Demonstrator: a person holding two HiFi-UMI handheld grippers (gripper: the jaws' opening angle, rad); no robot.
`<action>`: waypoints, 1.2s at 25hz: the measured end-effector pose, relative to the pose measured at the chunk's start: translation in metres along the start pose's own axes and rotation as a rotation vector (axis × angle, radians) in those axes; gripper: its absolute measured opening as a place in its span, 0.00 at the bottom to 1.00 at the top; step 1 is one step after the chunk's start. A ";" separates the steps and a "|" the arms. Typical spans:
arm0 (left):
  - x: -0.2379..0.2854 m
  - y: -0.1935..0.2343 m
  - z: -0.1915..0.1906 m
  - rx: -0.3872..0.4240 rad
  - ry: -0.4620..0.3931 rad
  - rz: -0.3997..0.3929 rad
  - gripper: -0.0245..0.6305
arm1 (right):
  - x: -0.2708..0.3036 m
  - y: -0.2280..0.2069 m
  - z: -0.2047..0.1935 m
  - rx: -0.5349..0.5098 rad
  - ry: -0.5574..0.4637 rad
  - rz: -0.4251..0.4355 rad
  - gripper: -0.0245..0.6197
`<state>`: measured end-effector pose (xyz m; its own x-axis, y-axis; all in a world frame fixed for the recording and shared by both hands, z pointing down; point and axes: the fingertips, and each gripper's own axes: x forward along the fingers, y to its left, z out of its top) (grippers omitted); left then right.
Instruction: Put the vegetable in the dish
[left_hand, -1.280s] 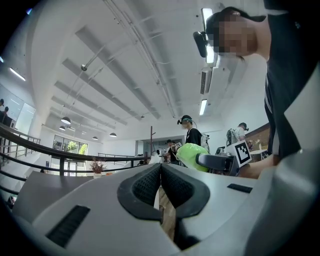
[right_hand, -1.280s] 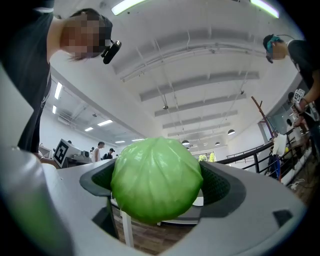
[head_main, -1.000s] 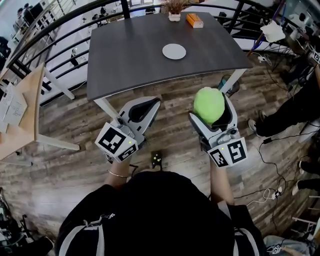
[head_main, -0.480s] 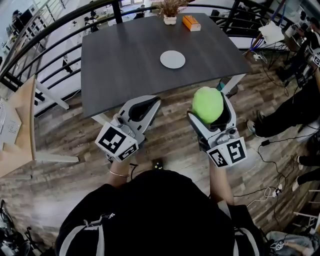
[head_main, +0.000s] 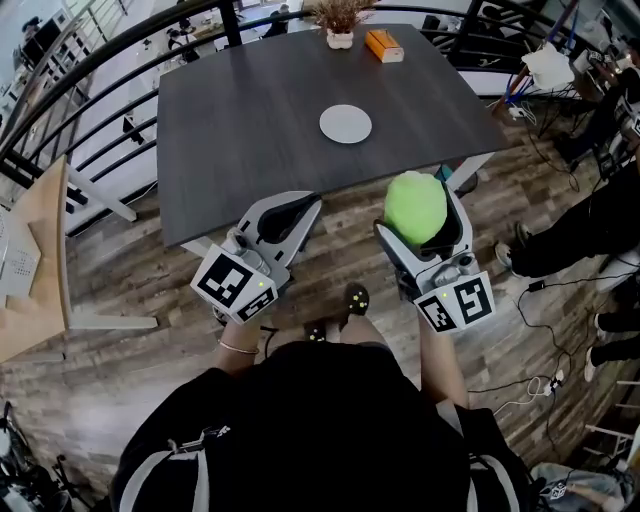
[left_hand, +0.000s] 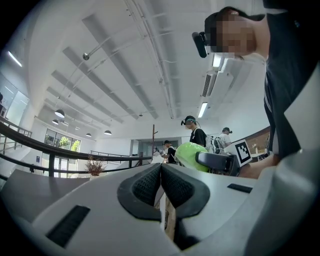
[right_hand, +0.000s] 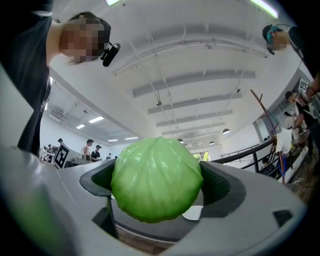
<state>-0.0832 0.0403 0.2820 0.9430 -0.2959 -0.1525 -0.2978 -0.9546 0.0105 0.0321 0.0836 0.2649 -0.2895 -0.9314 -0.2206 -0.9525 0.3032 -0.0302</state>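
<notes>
A round green cabbage (head_main: 417, 207) sits between the jaws of my right gripper (head_main: 420, 212), which is shut on it over the wooden floor just short of the dark table (head_main: 240, 120). In the right gripper view the cabbage (right_hand: 156, 179) fills the gap between the pads. A small white dish (head_main: 345, 125) lies on the table beyond the cabbage. My left gripper (head_main: 297, 207) hangs beside the right one, near the table's front edge, shut with nothing in it; its pads (left_hand: 161, 184) meet. The cabbage (left_hand: 192, 154) shows at its right.
A potted plant (head_main: 339, 22) and an orange box (head_main: 384, 45) stand at the table's far edge. A black railing (head_main: 90, 75) curves behind the table. A wooden desk (head_main: 35, 270) is at left. Cables and another person's legs (head_main: 585, 215) are at right.
The table has come slightly closer and shifted left in the head view. A shoe now shows on the floor between the grippers. Both grippers hold as before.
</notes>
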 end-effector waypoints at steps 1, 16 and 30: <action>0.005 0.003 -0.002 -0.003 0.003 0.003 0.05 | 0.003 -0.005 -0.001 0.001 0.001 0.002 0.83; 0.104 0.050 -0.014 0.017 -0.002 0.055 0.05 | 0.059 -0.102 -0.015 -0.009 0.031 0.084 0.83; 0.170 0.082 -0.024 0.045 0.008 0.138 0.05 | 0.104 -0.164 -0.023 0.001 0.035 0.202 0.83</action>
<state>0.0565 -0.0893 0.2802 0.8935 -0.4249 -0.1451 -0.4311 -0.9022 -0.0132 0.1557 -0.0677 0.2697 -0.4782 -0.8578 -0.1883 -0.8744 0.4851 0.0107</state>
